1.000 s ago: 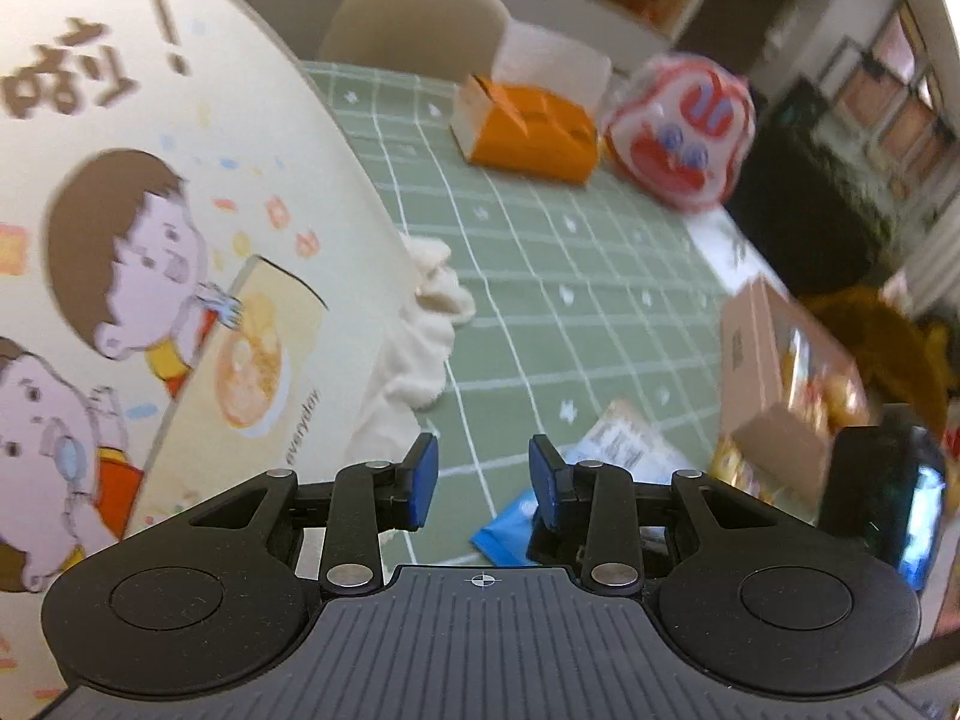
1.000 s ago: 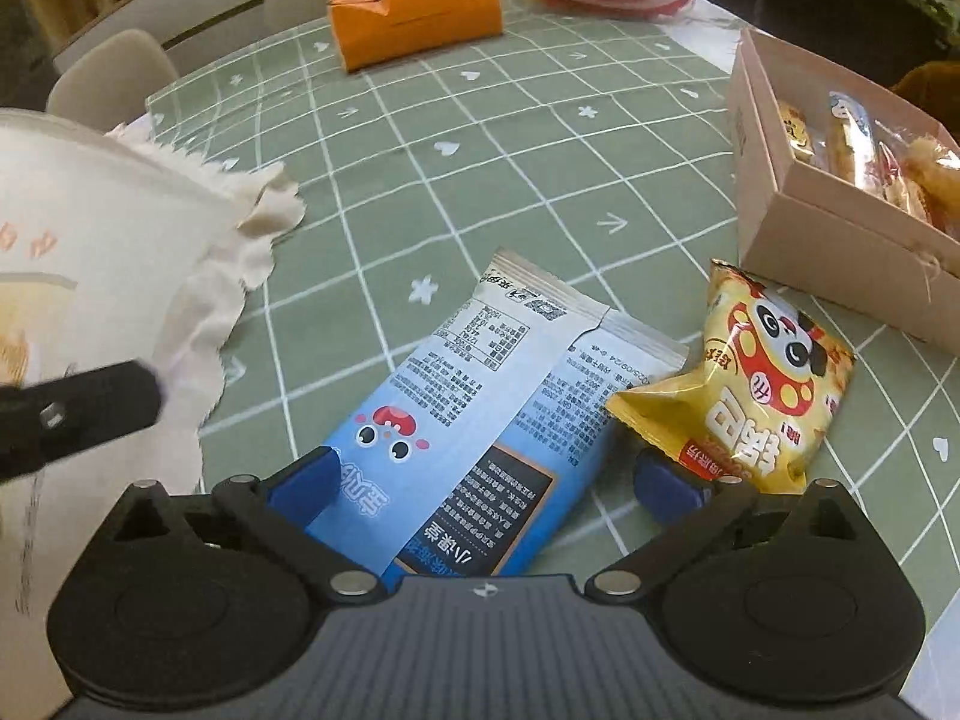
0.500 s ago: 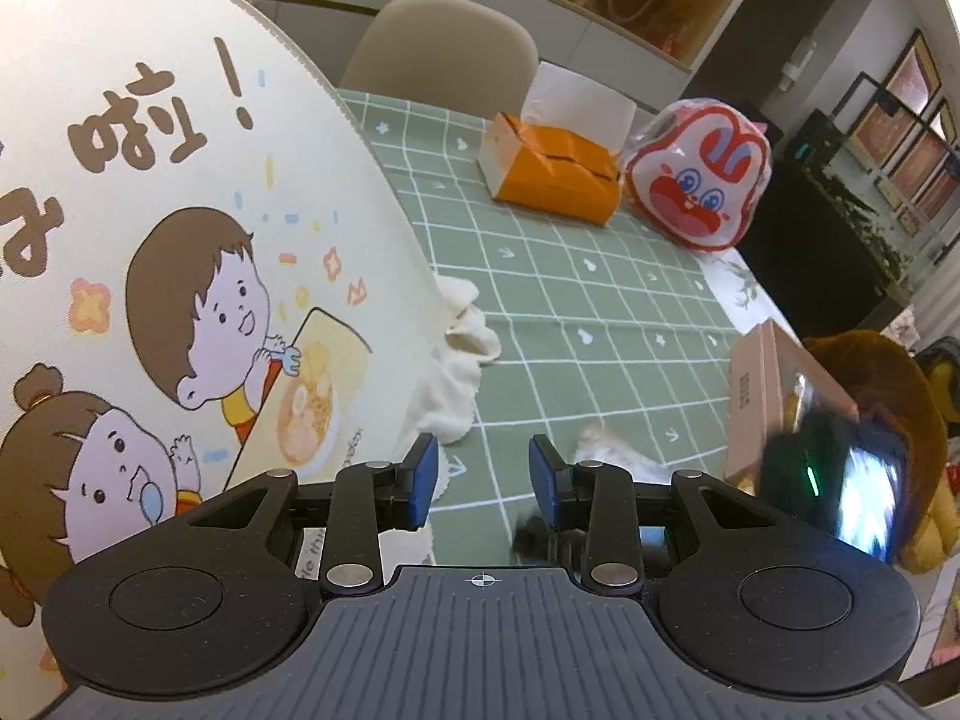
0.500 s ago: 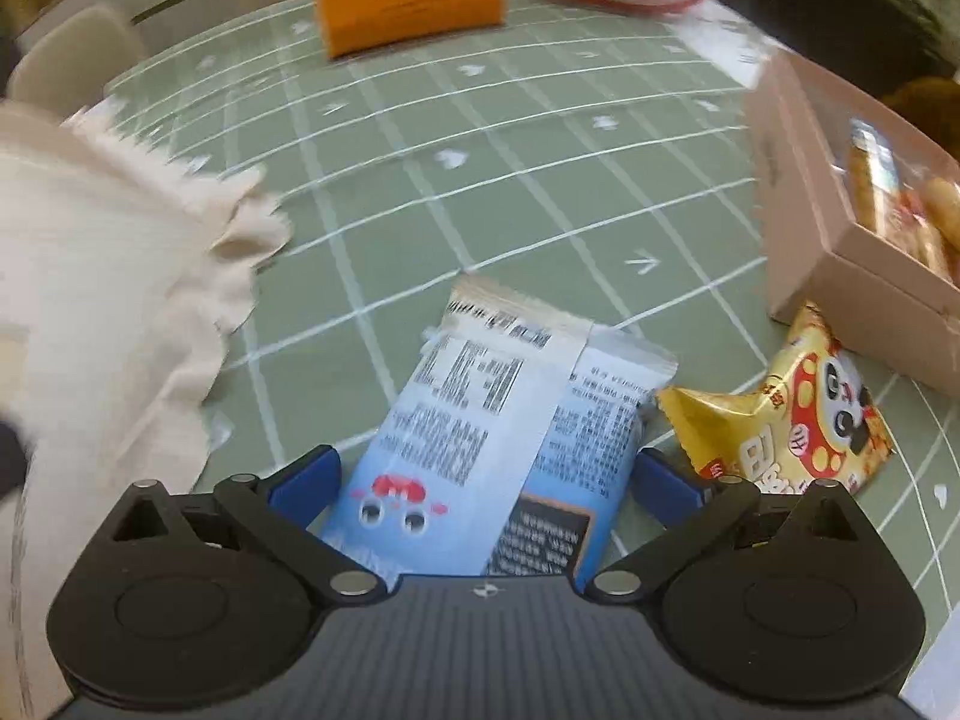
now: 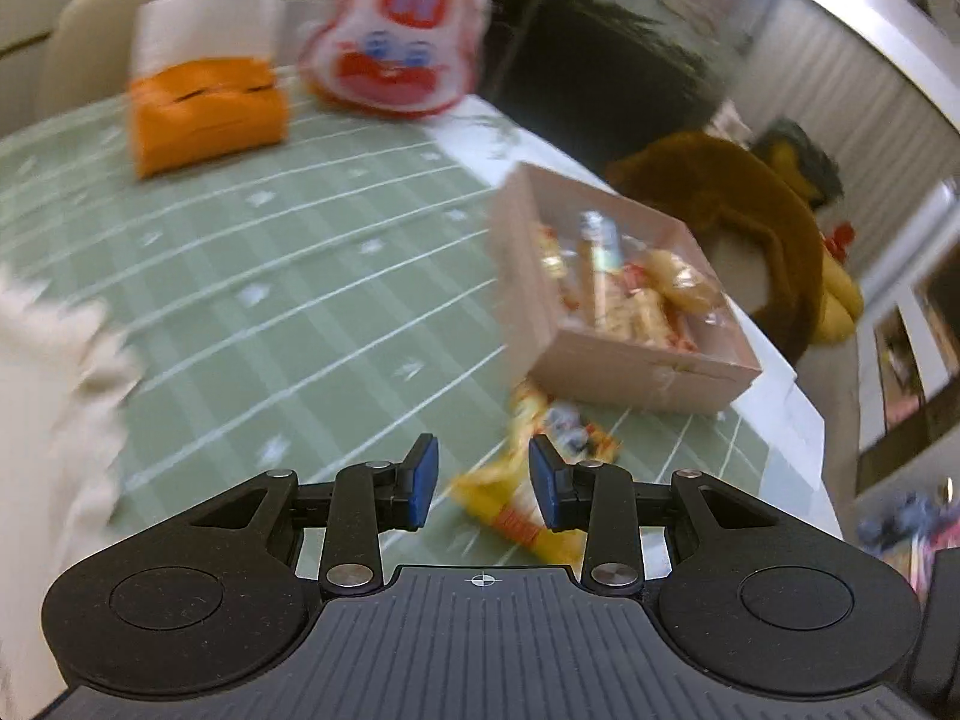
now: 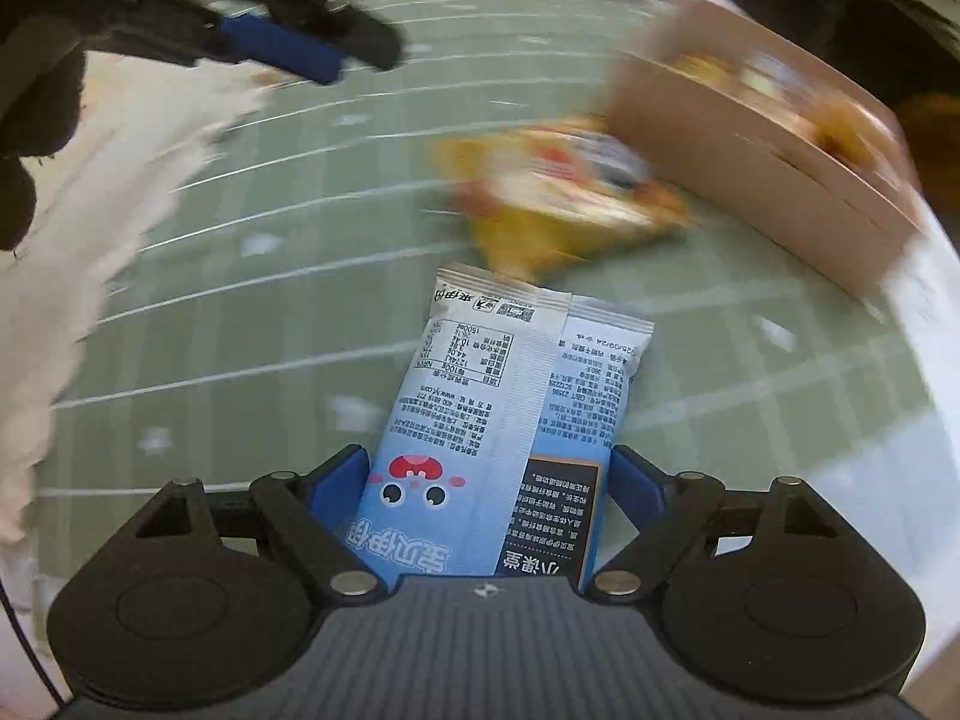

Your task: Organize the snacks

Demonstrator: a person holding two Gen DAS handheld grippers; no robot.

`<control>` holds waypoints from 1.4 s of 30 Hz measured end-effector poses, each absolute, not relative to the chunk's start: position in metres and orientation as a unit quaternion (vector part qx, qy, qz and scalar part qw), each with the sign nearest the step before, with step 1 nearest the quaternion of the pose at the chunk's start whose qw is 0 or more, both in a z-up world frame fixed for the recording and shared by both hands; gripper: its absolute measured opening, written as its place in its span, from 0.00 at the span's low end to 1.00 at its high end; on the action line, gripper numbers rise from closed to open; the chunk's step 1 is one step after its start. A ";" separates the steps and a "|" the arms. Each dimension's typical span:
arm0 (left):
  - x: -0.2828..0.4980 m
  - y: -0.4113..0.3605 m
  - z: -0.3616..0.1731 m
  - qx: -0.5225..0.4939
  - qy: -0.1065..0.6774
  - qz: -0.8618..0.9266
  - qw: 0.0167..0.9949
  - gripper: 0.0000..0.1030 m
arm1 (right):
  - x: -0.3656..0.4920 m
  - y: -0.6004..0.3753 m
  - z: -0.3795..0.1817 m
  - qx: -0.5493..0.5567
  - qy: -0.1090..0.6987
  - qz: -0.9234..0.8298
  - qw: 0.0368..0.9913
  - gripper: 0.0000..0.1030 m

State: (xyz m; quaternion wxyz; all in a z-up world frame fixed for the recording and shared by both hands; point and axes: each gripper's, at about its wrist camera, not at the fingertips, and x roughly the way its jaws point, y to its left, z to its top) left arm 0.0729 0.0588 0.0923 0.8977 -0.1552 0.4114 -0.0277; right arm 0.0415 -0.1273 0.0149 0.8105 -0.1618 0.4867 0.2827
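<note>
Left wrist: left gripper [image 5: 483, 483] fingers apart, empty, over yellow snack bag [image 5: 528, 498] beside snack box [image 5: 624, 360] at bench [image 5: 270, 276] right edge; right wrist: right gripper [image 6: 489, 480] fingers clamp blue snack packet [image 6: 498, 420] above bench.

snack bag [image 5: 528, 480] lies before the box [image 5: 630, 324], seemingly touching it.

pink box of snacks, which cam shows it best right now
The left wrist view. There the pink box shows nearly whole, open top toward the camera, wrapped snacks inside, only mildly blurred. The right wrist view catches it at the upper right edge, smeared by motion, mostly its side wall.
</note>
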 end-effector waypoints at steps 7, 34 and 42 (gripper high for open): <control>0.124 -0.003 0.060 -0.020 0.497 -0.044 0.866 0.37 | 0.084 -0.189 0.009 -0.101 0.502 0.211 0.833 0.85; 0.117 0.005 0.171 -0.107 0.386 -0.084 0.912 0.18 | 0.129 -0.217 0.157 -0.071 0.347 0.253 0.900 0.78; 0.188 0.030 0.198 -0.165 0.374 -0.099 0.907 0.19 | 0.225 -0.223 0.235 -0.010 0.307 0.248 0.919 0.78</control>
